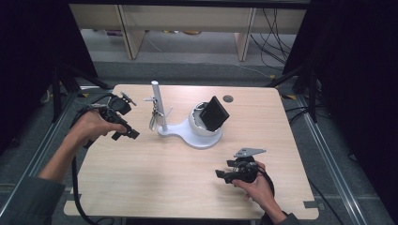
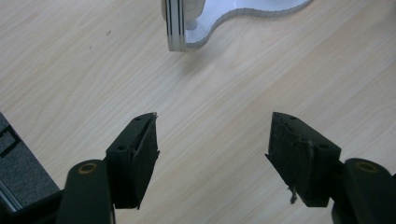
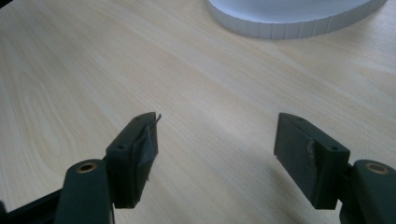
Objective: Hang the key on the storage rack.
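Observation:
A white stand [image 1: 187, 133] sits at the middle of the wooden table [image 1: 155, 178]. Its thin upright post [image 1: 157, 101] carries a small hook with a metal key ring [image 1: 154, 119] hanging from it. The stand's round cup [image 1: 197, 125] holds a black flat square object [image 1: 215, 113], tilted. My left gripper [image 1: 131, 134] hovers left of the post, open, with nothing between its pads; in the left gripper view [image 2: 212, 135] it faces bare wood with the stand's base [image 2: 196, 32] just beyond. My right gripper [image 1: 221, 174] rests low at the front right, open and empty [image 3: 215, 140], the base's rim [image 3: 289, 23] ahead.
A round cable hole [image 1: 228, 99] lies near the table's far edge. Black frame legs [image 1: 58, 89] and cables stand at both sides. Wooden shelving [image 1: 187, 21] runs behind the table. Bare wood stretches between the two grippers.

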`<state>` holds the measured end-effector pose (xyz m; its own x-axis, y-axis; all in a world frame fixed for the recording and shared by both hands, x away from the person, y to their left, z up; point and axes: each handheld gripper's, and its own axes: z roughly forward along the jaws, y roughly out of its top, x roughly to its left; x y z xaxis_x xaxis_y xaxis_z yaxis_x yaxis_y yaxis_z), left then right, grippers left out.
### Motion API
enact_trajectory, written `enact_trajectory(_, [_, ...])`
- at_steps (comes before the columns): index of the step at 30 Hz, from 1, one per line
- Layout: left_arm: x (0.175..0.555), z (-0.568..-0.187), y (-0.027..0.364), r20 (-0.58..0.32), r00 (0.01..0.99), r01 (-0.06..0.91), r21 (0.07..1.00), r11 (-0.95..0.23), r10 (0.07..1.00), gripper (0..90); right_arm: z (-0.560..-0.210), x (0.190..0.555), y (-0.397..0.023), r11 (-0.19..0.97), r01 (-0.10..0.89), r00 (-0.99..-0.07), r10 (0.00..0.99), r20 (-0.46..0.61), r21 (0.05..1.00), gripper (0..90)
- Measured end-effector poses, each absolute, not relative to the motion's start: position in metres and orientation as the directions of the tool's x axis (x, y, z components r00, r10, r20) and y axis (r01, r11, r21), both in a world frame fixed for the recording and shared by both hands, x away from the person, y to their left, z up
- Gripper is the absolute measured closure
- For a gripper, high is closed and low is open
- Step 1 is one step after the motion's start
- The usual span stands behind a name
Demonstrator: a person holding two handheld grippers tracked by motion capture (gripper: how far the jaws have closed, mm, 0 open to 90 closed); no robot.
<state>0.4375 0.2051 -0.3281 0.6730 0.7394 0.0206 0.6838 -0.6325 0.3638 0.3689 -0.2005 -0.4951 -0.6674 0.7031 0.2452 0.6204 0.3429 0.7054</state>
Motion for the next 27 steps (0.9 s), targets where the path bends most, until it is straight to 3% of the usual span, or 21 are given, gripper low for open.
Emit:
enact_trajectory(12, [0.429,-0.343,0.202,-0.011,0.688,0.679,0.361,-0.639,0.725,30.3,-0.497,0.37,-0.2,0.341,0.623,-0.676,0.687,0.265,0.704,31.4])
enact_trajectory(27, [0.4,-0.379,0.21,-0.029,0.697,0.652,0.444,-0.615,0.717,27.9,-0.496,0.369,-0.199,0.338,0.628,-0.672,0.691,0.268,0.701,31.4])
